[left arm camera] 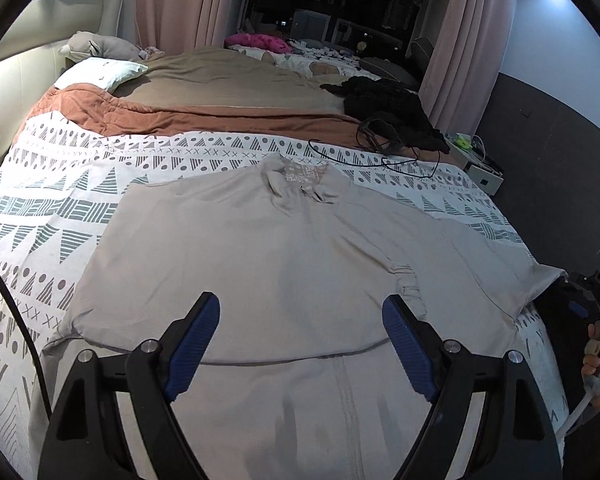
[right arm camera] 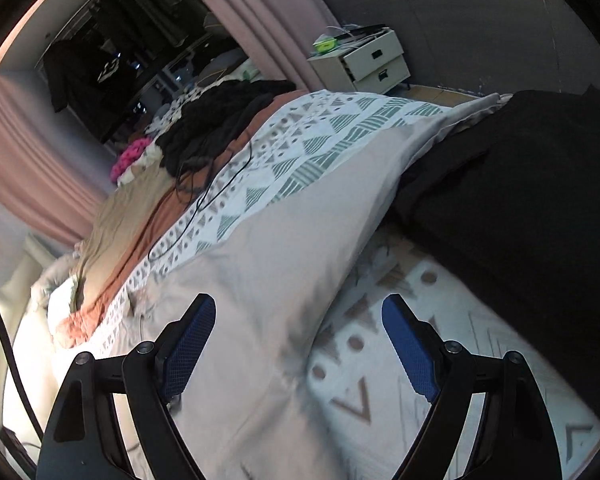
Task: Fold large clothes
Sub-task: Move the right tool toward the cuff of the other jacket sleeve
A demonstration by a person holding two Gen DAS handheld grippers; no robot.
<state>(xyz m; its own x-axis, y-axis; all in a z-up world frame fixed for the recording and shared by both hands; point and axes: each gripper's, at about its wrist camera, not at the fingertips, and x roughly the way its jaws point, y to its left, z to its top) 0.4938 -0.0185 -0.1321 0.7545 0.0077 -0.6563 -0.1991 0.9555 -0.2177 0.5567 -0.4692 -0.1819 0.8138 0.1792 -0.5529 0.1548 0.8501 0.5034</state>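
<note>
A: Where is the garment at this moment?

B: The beige zip-up top (left arm camera: 260, 248) lies spread flat on the patterned bedspread (left arm camera: 60, 208), front side up, at the near edge of the bed. Its collar points to the far side, toward the brown blanket (left arm camera: 188, 114). One sleeve reaches the right edge of the bed.

A: And the grippers?

B: The left gripper (left arm camera: 300, 316) hangs over the lower middle of the top — its blue pads (left arm camera: 192, 348) stand wide apart, with nothing between them. The right gripper (right arm camera: 298, 316) is also wide apart and holds nothing; under it is the edge of the top (right arm camera: 260, 264) and bare bedspread (right arm camera: 380, 368).

A: What else is on the bed?

B: A heap of black clothing (left arm camera: 392, 112) with a thin black cable (left arm camera: 380, 160) near the far right edge, and a white pillow (left arm camera: 100, 72) at the far left corner. In the right wrist view a black cloth (right arm camera: 520, 208) is at the right; what it is, I cannot tell.
</note>
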